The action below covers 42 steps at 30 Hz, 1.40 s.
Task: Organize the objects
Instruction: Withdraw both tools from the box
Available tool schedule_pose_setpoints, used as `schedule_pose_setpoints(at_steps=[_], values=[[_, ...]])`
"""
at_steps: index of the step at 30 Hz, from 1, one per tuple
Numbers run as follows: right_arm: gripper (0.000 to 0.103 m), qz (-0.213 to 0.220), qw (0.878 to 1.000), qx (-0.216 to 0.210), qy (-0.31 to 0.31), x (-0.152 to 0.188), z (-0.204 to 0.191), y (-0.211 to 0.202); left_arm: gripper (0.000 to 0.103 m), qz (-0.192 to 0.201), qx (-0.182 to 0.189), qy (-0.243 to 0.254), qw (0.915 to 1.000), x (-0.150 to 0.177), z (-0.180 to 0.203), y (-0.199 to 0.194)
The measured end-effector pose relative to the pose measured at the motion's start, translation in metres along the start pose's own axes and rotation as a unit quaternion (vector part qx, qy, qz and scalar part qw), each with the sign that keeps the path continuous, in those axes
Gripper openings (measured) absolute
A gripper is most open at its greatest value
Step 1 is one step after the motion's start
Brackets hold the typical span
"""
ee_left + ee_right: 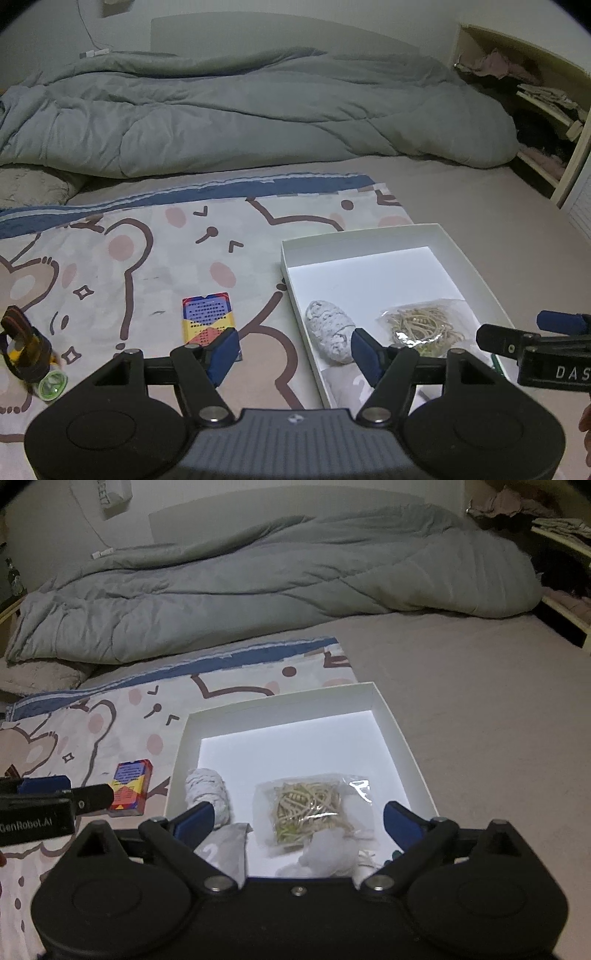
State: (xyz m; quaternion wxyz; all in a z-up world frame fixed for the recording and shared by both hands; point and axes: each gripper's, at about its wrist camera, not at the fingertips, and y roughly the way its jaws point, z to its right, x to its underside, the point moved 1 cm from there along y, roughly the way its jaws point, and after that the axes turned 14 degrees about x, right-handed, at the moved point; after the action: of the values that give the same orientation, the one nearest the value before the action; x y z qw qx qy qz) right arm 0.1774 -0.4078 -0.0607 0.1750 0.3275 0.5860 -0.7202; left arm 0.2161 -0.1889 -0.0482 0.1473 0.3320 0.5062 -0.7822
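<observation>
A white shallow box (476, 258) (402, 734) lies on the bed. Inside it are a grey-white rolled cloth (328, 332) (207, 786), a clear bag of rubber bands (421, 325) (310, 805), a grey pouch (225, 853) and a white crumpled item (328, 853). A colourful card box (207, 325) (131, 786) lies on the bear-print cloth left of the box. A dark and yellow item with a green cap (33, 358) lies far left. My left gripper (291, 350) is open and empty above the box's left wall. My right gripper (299, 816) is open and empty over the box's near end.
The bear-print cloth (110, 266) (92, 731) covers the near bed. A rumpled grey duvet (240, 110) (258, 572) lies across the back. A shelf unit with clothes (546, 92) stands at the right. Bare pinkish sheet (480, 701) lies right of the box.
</observation>
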Motion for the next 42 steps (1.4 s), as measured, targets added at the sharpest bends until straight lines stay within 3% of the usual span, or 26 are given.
schedule_pose_setpoints(at_steps=[12,22,42], values=[[0.103,0.035,0.999,0.015,0.018,0.022,0.001,-0.047,0.097,0.008,0.012,0.020,0.9997,0.018,-0.003,-0.040],[0.103,0.045,0.999,0.021,0.023,0.041,-0.005,-0.067,0.100,0.003,0.016,0.014,0.9998,0.035,-0.016,-0.046],[0.103,0.031,0.998,0.045,0.018,0.053,-0.007,-0.059,0.100,0.006,0.011,0.015,0.9998,0.043,-0.031,-0.049]])
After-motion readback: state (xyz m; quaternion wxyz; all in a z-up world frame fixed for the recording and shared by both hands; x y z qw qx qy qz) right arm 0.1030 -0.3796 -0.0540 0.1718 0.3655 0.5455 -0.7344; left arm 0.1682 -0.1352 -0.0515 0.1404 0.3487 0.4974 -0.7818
